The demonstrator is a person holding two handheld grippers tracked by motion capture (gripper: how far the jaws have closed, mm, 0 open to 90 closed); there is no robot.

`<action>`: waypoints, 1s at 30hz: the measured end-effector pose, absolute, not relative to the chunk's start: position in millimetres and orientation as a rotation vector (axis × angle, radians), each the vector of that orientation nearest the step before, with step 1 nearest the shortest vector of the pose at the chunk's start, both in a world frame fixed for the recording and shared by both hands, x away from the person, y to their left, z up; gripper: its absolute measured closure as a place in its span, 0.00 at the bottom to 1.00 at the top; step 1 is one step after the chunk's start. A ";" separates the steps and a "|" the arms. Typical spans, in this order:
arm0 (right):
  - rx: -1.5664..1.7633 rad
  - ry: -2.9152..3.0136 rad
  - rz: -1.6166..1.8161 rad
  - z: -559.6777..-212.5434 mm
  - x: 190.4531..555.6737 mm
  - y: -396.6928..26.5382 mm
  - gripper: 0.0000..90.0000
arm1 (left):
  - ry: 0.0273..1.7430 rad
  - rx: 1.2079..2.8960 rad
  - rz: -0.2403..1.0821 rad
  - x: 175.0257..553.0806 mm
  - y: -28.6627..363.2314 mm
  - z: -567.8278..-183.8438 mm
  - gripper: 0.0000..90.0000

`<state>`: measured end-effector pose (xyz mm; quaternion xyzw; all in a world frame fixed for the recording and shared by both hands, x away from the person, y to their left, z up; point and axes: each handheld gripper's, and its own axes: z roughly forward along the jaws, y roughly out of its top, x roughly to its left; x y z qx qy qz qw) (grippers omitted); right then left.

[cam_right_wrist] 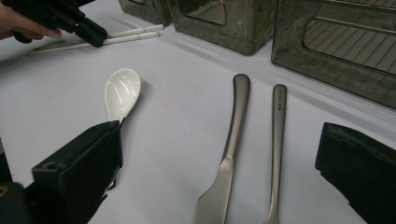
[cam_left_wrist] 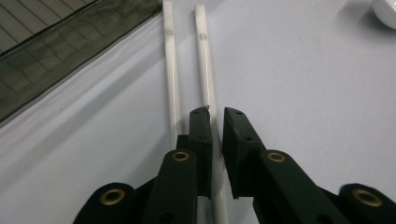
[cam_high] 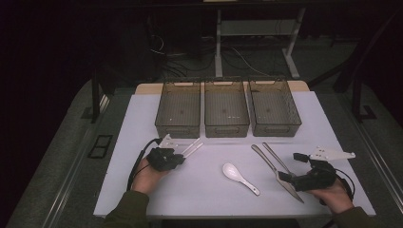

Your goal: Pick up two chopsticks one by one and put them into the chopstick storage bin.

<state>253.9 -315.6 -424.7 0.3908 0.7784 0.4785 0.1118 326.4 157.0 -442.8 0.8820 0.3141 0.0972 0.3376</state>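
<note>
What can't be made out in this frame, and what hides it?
- Chopsticks' near ends: left gripper view, under the left gripper.
- Second metal utensil's head: right gripper view, cut by the bottom edge; high view, behind the right gripper.
- Spoon handle: right gripper view, behind the jaw.
- Chopstick markings: left gripper view, too small.

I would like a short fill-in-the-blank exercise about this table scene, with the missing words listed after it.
1. The left gripper is shut on one of the two white ____.
2. Behind the cutlery stand ____ dark see-through plastic bins.
3. The white ceramic spoon lies left of the metal ____.
4. The right gripper's jaws stand ____.

Missing words: chopsticks; three; knife; open
</note>
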 end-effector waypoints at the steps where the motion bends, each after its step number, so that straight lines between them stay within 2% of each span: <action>1: 1.147 2.285 1.405 -424.7 253.9 -315.6 0.01 | 0.816 2.301 0.261 326.5 156.9 -442.7 0.91; 14: 1.150 2.281 1.411 -424.2 253.6 -316.3 0.01 | 0.888 2.277 0.231 326.5 156.1 -440.7 0.93; 30: 1.151 2.278 1.415 -423.9 253.4 -316.8 0.01 | 0.842 2.238 0.199 318.8 154.7 -422.7 0.93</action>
